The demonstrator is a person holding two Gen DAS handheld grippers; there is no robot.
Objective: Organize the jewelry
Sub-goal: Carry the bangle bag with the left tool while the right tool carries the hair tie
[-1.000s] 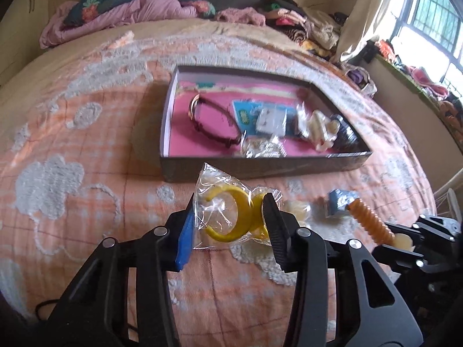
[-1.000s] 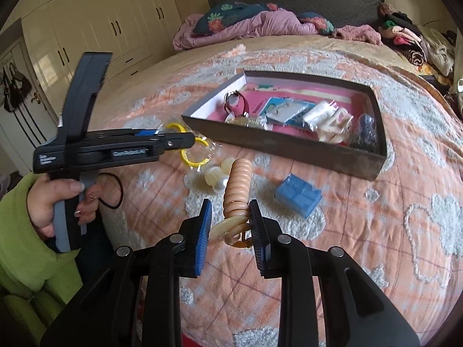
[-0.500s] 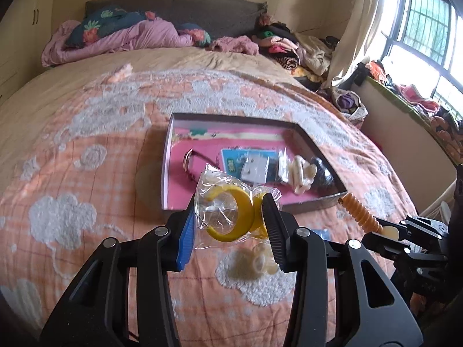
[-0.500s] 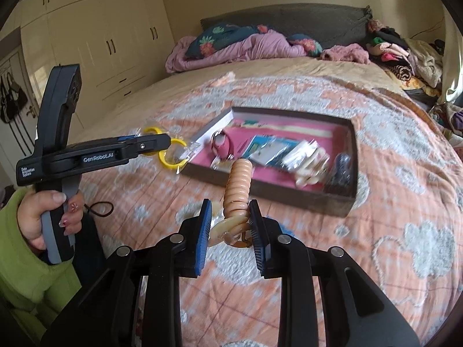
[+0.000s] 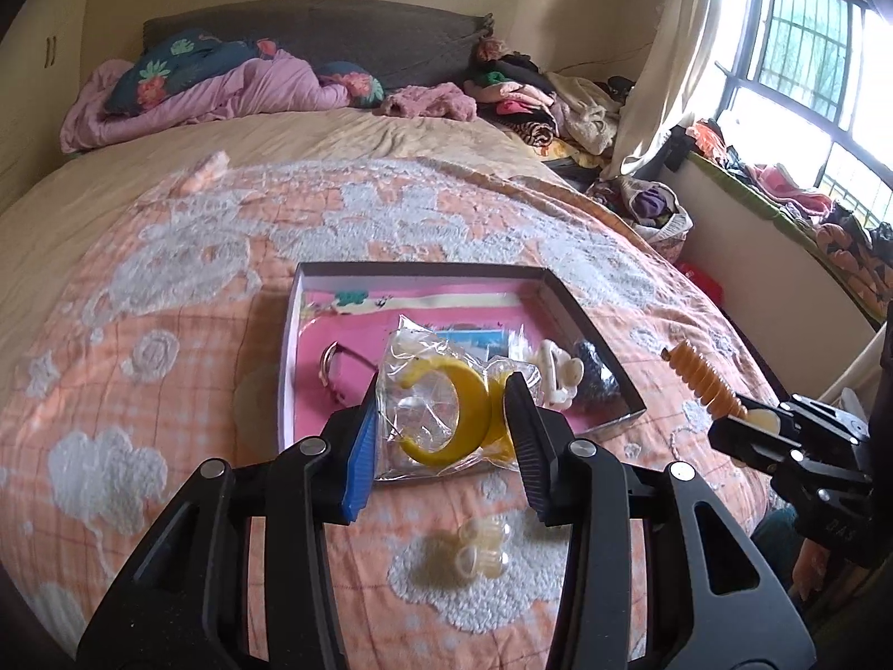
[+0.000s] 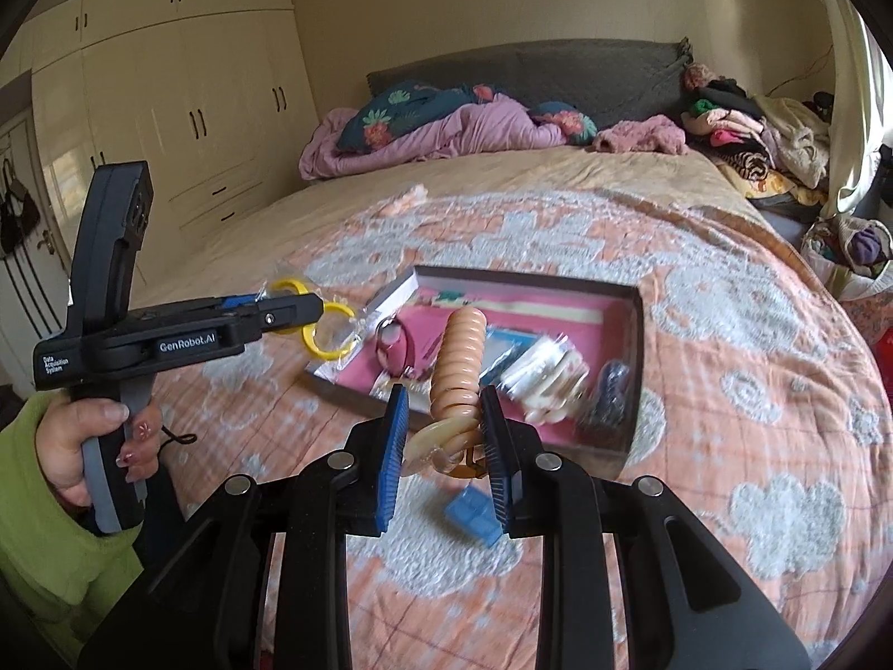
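Jewelry is split across 3 places: 2 pieces held, several in the box (image 5: 591,329), 2 loose on the bedspread (image 5: 167,335).

Left gripper (image 5: 441,419): jaws pinch a clear packet of yellow hoops (image 5: 446,413), held up in the air; the box lies ahead of and below the fingertips. Right gripper (image 6: 441,435): jaws pressed onto the base of a peach spiral coil piece (image 6: 457,357), which stands up above the fingers; a cream disc sits at the pinch point. Box likewise ahead and below.

Loose items: a pale clear clip (image 5: 480,550) under the left gripper's fingers; a small blue case (image 6: 471,513) just below the right gripper's jaws.

Judgement: both pieces look set to go into the box.

Risks:
1. Packet film is slick and crumpled; the grip may be on plastic only, so the hoops could slide out.
2. Coil is held low and top-heavy; a tilt could swing it free.
3. Box is already crowded on its right half; a drop there could land on the rim and spill outside.
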